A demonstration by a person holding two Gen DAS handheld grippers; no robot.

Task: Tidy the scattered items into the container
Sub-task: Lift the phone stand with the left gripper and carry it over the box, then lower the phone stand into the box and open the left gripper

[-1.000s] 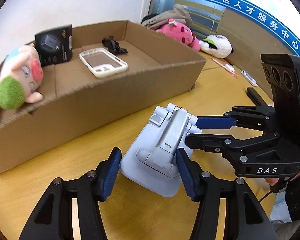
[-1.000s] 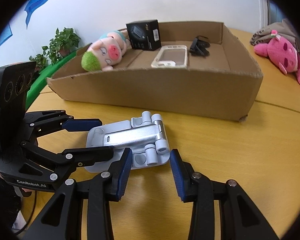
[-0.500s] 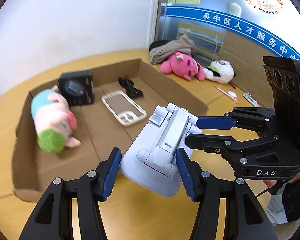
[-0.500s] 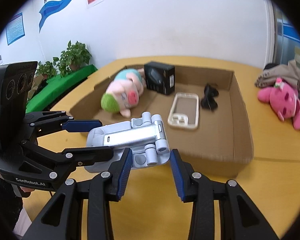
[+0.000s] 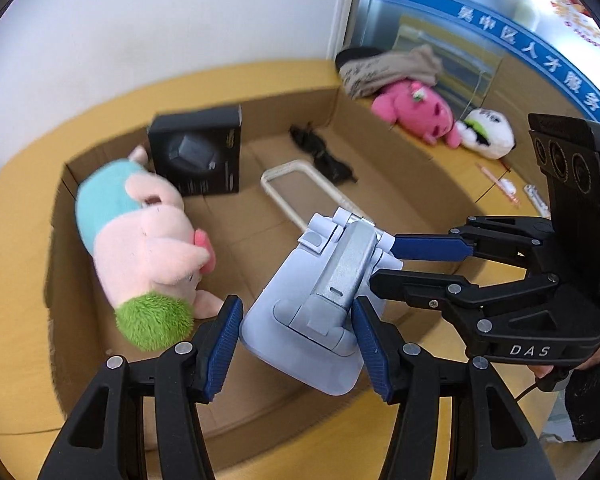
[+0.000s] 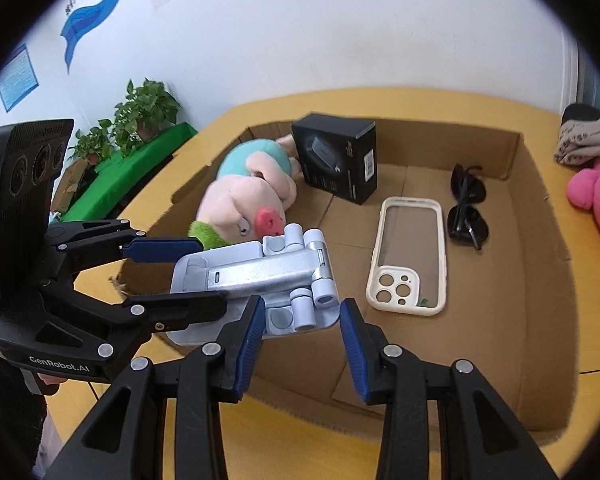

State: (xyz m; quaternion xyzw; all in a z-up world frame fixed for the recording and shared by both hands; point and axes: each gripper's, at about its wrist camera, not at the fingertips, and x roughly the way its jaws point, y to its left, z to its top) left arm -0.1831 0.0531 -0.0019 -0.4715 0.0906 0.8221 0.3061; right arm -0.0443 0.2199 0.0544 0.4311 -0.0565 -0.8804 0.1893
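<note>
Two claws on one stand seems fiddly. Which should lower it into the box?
Probably left. The left claw spans the phone stand at its broad base above the cardboard box; the right claw, jaws closing on it, pinches only its hinge end.

Free floor in the cardboard box (image 6: 540,280): the near-middle strip between plush pig (image 6: 244,196) and phone case (image 6: 410,252). Pig fills the left end; black product box (image 6: 340,160) stands upright at the back wall, touching the pig. Sunglasses (image 6: 468,208) lie just beside the case, toward the right wall. The near wall edges the approach from the counter (image 6: 320,440).
</note>
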